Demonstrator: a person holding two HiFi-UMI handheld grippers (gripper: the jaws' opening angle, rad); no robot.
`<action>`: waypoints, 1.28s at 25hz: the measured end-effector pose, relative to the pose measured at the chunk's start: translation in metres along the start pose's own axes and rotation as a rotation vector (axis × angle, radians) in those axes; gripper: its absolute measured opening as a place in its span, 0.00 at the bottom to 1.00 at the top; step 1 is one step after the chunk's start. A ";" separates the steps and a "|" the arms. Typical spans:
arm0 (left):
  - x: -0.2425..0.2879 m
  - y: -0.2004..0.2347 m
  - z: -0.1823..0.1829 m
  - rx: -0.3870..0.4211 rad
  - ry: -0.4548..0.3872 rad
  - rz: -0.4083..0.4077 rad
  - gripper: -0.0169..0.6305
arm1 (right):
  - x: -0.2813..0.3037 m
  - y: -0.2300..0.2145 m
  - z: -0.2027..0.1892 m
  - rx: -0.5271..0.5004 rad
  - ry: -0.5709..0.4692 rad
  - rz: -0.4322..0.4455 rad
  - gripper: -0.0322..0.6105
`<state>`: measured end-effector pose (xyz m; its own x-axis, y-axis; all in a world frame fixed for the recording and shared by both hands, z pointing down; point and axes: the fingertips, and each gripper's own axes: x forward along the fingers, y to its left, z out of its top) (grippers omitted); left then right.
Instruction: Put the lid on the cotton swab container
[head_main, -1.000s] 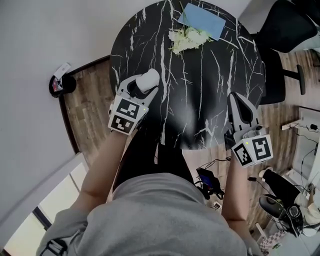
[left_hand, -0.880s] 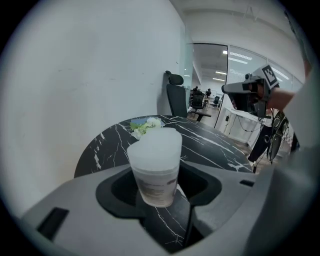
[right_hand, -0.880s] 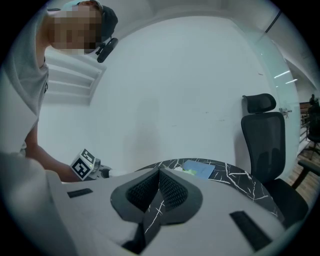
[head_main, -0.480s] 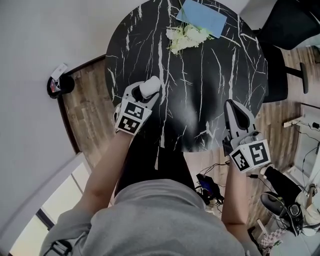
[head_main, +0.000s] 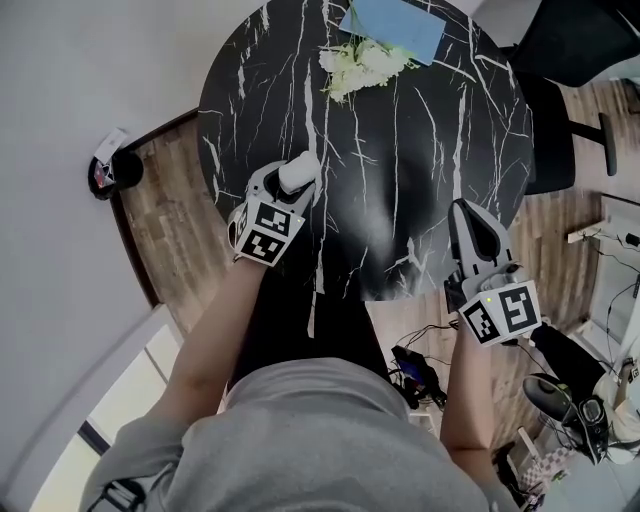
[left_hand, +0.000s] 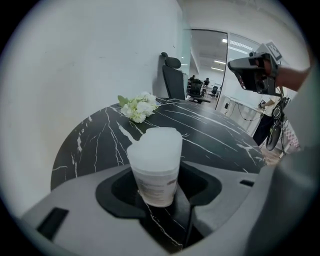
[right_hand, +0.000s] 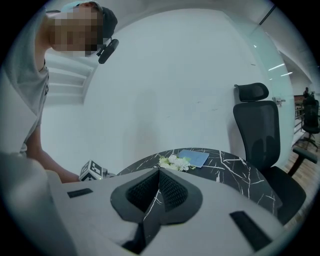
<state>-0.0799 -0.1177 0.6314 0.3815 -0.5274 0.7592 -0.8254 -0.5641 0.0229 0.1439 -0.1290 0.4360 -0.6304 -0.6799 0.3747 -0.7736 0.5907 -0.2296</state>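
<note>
We judge the lid (left_hand: 156, 141) already on: left gripper (head_main: 293, 180) fingers grasp the cotton swab container (left_hand: 157, 187), right gripper (head_main: 465, 215) fingers clenched, empty.

Place: office. Evidence, listed from my own grippers.
- Ahead and to the right of my right gripper (head_main: 466, 215): a black high-backed office chair (right_hand: 257, 131) with a headrest, at the far edge of the round black marble table (head_main: 400, 150).
- Ahead of my left gripper (head_main: 297, 172), past the table: a glass partition (left_hand: 204, 60). Beyond it is a long room with rows of ceiling lights (left_hand: 222, 62) and more desk chairs.
- Below and behind my right gripper: cables (head_main: 425, 335) on wood flooring (head_main: 170, 225).
</note>
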 end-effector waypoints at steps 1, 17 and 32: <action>0.000 0.001 -0.001 0.007 -0.001 0.005 0.39 | -0.001 -0.001 0.000 0.002 -0.001 -0.003 0.09; 0.032 0.011 0.016 0.012 0.008 -0.009 0.38 | -0.004 -0.011 -0.002 0.016 -0.003 -0.022 0.09; 0.019 0.011 0.049 0.068 -0.050 -0.055 0.52 | -0.005 -0.007 0.009 -0.013 -0.015 -0.020 0.09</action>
<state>-0.0612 -0.1644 0.6141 0.4467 -0.5245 0.7248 -0.7735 -0.6335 0.0182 0.1516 -0.1334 0.4278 -0.6158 -0.6982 0.3652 -0.7852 0.5825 -0.2103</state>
